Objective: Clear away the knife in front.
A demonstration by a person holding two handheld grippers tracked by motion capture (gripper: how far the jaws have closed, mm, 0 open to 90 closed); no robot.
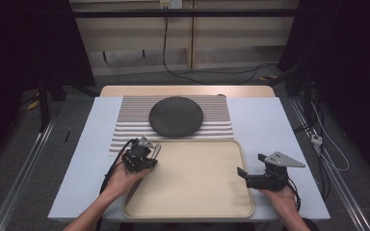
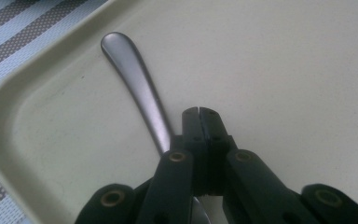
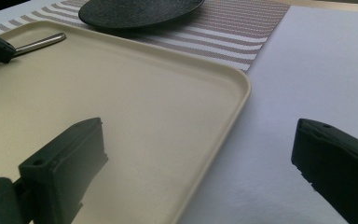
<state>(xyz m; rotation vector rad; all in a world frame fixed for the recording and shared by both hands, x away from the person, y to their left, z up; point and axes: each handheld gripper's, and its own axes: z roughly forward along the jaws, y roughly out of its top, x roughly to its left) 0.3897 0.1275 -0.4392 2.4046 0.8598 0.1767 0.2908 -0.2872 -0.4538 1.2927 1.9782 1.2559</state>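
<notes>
Your left gripper (image 2: 199, 112), jaws pinched shut, holds a slim steel utensil handle (image 2: 137, 88) low over the cream plastic tray's (image 1: 192, 204) near-left corner; your right gripper (image 1: 252, 169) waits wide open and empty. The round black plate (image 1: 176, 116) on the striped mat remains bare, so placement looks pending.

L gripper (image 1: 150, 153): I hold it in my L hand (image 1: 121, 177), forearm entering from bottom-left, angled up and to the right. In the left gripper view its jaws are pressed together, tips meeting, no gap I can see. Cable loops back along the wrist.

R gripper (image 1: 241, 172): held in my R hand (image 1: 280, 195), forearm entering from bottom-right, jaws pointing left. In the right gripper view they're spread wide apart, nothing between them. Grey 3-cornered plate sits on top, level.
</notes>
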